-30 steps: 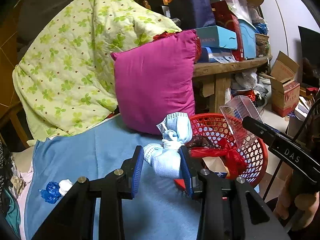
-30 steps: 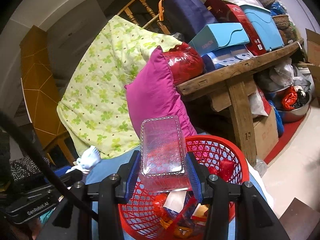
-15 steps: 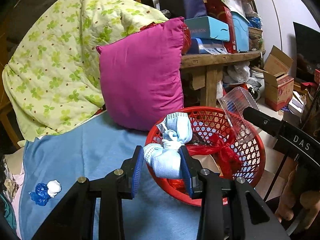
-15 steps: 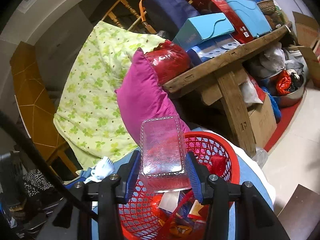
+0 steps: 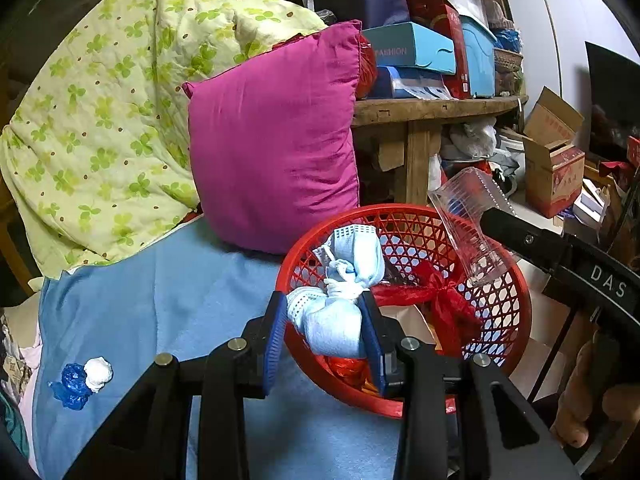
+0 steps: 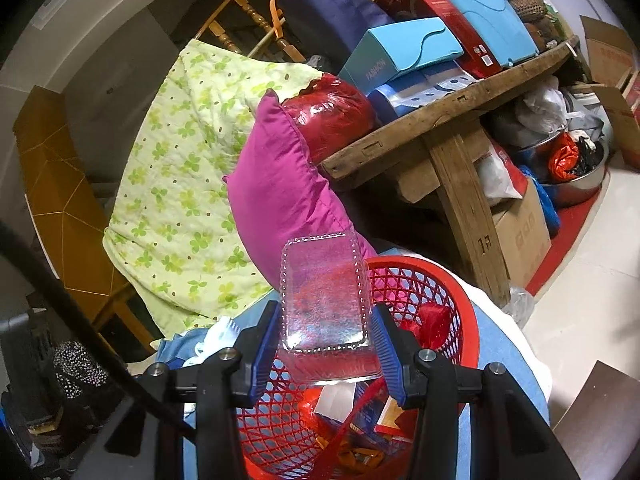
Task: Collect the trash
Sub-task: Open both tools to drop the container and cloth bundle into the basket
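Observation:
My left gripper [image 5: 324, 312] is shut on a knotted light-blue face mask [image 5: 340, 280], held over the near rim of the red mesh basket [image 5: 516, 300]. My right gripper [image 6: 326, 316] is shut on a clear plastic container [image 6: 324, 292], which hangs tilted above the same basket [image 6: 468, 320]. The left wrist view shows that container [image 5: 464, 224] over the basket's far side, with one black finger [image 5: 520, 236] of the right gripper behind it. The basket holds red wrapping and paper scraps. A blue-and-white crumpled wad [image 5: 80, 380] lies on the blue blanket [image 5: 160, 300] at the left.
A magenta pillow [image 5: 272, 140] and a green floral quilt [image 5: 100, 120] lean behind the basket. A wooden bench [image 5: 432, 106] stacked with boxes stands to the right, with cardboard boxes [image 5: 552, 168] on the floor beyond. A person's hand [image 5: 580, 412] grips the right handle.
The left gripper has moved toward the basket and dipped, so the mask now hangs over its near rim. The right gripper has rolled slightly with the container still in it.

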The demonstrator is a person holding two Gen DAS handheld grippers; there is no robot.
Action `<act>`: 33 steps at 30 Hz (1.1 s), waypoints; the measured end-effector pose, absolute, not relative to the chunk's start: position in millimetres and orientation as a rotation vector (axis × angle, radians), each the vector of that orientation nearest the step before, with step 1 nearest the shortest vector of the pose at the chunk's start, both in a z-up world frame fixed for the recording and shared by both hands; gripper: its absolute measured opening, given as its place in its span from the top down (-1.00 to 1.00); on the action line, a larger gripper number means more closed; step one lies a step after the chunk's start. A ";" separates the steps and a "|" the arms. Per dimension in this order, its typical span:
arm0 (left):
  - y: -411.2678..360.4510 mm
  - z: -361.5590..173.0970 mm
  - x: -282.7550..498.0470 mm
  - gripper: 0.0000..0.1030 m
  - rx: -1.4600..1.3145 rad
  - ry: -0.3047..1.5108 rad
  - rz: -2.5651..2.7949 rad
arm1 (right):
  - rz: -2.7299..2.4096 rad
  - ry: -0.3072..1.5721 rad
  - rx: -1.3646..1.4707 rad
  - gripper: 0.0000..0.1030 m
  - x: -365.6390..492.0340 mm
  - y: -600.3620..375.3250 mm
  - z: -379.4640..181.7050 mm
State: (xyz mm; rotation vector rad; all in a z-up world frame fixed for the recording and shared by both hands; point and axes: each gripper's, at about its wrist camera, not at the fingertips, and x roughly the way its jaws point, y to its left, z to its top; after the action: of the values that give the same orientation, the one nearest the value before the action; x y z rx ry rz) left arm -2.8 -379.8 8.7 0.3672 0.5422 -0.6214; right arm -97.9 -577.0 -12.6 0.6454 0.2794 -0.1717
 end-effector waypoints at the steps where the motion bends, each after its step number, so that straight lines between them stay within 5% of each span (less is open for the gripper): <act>1: -380.5 8.0 -2.6 0.26 0.367 0.544 -0.623 | -0.169 0.282 0.651 0.04 -97.4 -577.2 -13.1; 30: -379.8 -15.1 12.6 0.17 0.321 0.580 -0.663 | -0.140 0.337 0.734 -0.01 -76.2 -579.2 -24.6; 33: -377.9 -16.6 13.3 0.10 0.317 0.578 -0.663 | -0.142 0.340 0.743 -0.14 -75.5 -580.5 -25.5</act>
State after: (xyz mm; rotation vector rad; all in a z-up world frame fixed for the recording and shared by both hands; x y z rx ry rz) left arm 13.3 -377.9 -16.6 0.3166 0.5785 -0.6633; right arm -75.5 -580.5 -25.5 0.7433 0.3403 -0.1420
